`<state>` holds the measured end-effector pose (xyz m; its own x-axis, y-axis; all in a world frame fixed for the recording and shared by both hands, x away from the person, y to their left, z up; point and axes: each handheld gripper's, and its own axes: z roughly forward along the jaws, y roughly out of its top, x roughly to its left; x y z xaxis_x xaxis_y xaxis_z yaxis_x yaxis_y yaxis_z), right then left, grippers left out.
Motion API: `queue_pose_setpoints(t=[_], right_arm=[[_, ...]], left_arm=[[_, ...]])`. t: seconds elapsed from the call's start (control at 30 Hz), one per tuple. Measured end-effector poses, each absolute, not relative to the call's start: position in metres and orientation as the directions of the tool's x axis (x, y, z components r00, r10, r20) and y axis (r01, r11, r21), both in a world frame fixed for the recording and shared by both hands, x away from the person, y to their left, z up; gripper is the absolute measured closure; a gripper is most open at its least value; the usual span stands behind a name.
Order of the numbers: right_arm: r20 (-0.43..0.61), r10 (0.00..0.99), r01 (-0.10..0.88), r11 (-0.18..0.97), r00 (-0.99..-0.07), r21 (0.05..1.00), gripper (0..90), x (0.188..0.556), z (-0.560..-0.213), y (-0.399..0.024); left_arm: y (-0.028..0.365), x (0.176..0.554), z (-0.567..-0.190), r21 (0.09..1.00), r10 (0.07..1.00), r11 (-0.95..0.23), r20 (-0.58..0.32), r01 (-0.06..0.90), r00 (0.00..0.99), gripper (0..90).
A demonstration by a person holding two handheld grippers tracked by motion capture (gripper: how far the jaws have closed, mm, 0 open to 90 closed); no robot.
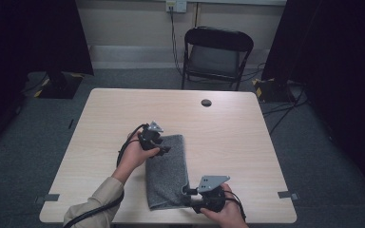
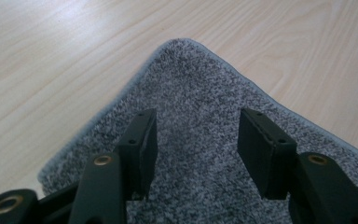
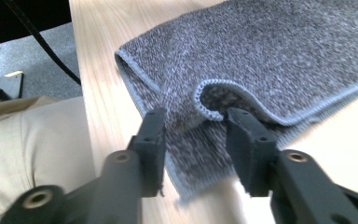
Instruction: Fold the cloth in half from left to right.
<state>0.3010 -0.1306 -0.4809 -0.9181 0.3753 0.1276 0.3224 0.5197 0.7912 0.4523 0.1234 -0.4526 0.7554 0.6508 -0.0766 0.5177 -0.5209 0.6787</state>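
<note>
A grey towel, folded into a long strip, lies on the wooden table near its front edge. My left gripper hovers over the towel's far left part, jaws apart. In the left gripper view its jaws stand open above a rounded corner of the towel, with nothing pinched. My right gripper sits at the towel's near right corner. In the right gripper view its jaws stand open on either side of a curled-up hemmed corner of the towel; the pads do not press on it.
A black folding chair stands beyond the table's far edge. A round cable hole sits in the tabletop at the far middle. A beige sleeve lies close to the table's front edge. Dark curtains flank the room.
</note>
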Motion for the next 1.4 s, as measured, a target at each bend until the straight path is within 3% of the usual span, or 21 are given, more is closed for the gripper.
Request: queue_pose_setpoints(t=[0.17, 0.47, 0.93, 1.17, 1.4], right_arm=[[0.122, 0.395, 0.332, 0.524, -0.911, 0.784, 46.9, 0.299, -0.48, -0.143], [0.08, 0.443, 0.328, 0.519, -0.893, 0.789, 37.4, 0.307, -0.476, -0.155], [0.061, 0.448, 0.327, 0.545, -0.892, 0.772, 32.8, 0.321, -0.488, -0.147], [0.066, 0.451, 0.339, 0.559, -0.89, 0.757, 31.3, 0.326, -0.496, -0.142], [0.036, 0.463, 0.328, 0.569, -0.885, 0.754, 28.1, 0.334, -0.499, -0.135]], left_arm=[[0.13, 0.443, -0.458, 0.676, 0.652, -0.521, -0.08, 0.521, 0.754, 44.3], [0.136, 0.424, -0.457, 0.696, 0.634, -0.516, -0.08, 0.499, 0.769, 40.8], [0.144, 0.398, -0.478, 0.682, 0.603, -0.543, -0.09, 0.49, 0.793, 31.1], [0.144, 0.397, -0.488, 0.678, 0.584, -0.566, -0.071, 0.469, 0.808, 25.3], [0.142, 0.41, -0.491, 0.697, 0.581, -0.563, -0.049, 0.444, 0.813, 25.1]])
